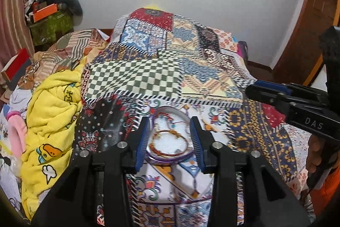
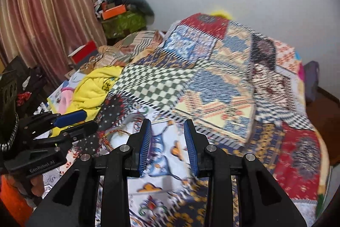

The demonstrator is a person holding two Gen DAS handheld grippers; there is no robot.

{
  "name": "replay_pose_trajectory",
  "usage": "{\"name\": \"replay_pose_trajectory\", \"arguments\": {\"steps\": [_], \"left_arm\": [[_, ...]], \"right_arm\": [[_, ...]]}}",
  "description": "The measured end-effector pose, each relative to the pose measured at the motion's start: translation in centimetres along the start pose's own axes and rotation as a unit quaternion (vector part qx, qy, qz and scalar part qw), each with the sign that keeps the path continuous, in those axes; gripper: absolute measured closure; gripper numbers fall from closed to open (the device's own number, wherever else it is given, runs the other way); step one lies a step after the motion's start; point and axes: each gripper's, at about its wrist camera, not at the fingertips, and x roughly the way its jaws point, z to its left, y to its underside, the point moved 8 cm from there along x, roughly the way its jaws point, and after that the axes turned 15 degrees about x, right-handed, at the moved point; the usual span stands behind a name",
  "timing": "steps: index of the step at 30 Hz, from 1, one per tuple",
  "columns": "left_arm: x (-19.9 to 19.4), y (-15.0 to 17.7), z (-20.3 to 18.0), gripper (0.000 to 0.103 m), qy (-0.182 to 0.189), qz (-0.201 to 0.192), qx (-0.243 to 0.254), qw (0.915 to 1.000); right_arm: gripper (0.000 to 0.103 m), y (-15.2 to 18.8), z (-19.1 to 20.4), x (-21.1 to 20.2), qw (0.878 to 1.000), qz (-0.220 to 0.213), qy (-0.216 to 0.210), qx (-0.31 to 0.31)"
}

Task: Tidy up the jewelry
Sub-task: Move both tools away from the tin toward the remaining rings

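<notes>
A round tin (image 1: 170, 160) with a purple rim and white padding lies on the patchwork quilt (image 1: 136, 78). Red-orange thread bracelets (image 1: 170, 142) rest on the padding. My left gripper (image 1: 170, 120) is open, and the tin shows in the gap between its blue pads. In the right wrist view the left gripper (image 2: 87, 120) hovers just short of the tin (image 2: 119, 133), which is partly hidden behind a finger (image 2: 144, 142). My right gripper (image 2: 167, 122) is open over bare quilt with nothing between its pads. It also reaches in at the right gripper (image 1: 250, 90) in the left wrist view.
A yellow blanket (image 1: 53, 110) and a pink item (image 1: 17, 133) are heaped left of the tin. A red box (image 1: 17, 65) lies by the striped curtain (image 2: 53, 14). Piled boxes (image 1: 48, 14) stand at the back left, and a wooden door (image 1: 308, 35) is on the right.
</notes>
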Motion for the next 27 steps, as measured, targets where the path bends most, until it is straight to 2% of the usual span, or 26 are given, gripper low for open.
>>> {"name": "replay_pose_trajectory", "arguments": {"steps": [5, 13, 20, 27], "left_arm": [[-0.6, -0.4, -2.6, 0.063, 0.012, -0.001, 0.022, 0.9997], [1.1, 0.6, -7.4, 0.063, 0.05, 0.031, 0.05, 0.997], [4.8, 2.5, -10.9, 0.063, 0.08, 0.076, 0.058, 0.9922], [9.0, 4.0, -12.8, 0.063, 0.104, 0.118, 0.057, 0.986]], "right_arm": [[0.074, 0.4, -2.3, -2.4, 1.0, -0.015, 0.016, 0.016], [0.074, 2.6, -6.7, -4.2, 0.998, -0.012, 0.047, 0.043], [0.074, 5.2, -10.4, -4.2, 0.995, 0.011, 0.067, 0.072], [0.074, 7.4, -13.4, -3.2, 0.991, 0.04, 0.082, 0.1]]}}
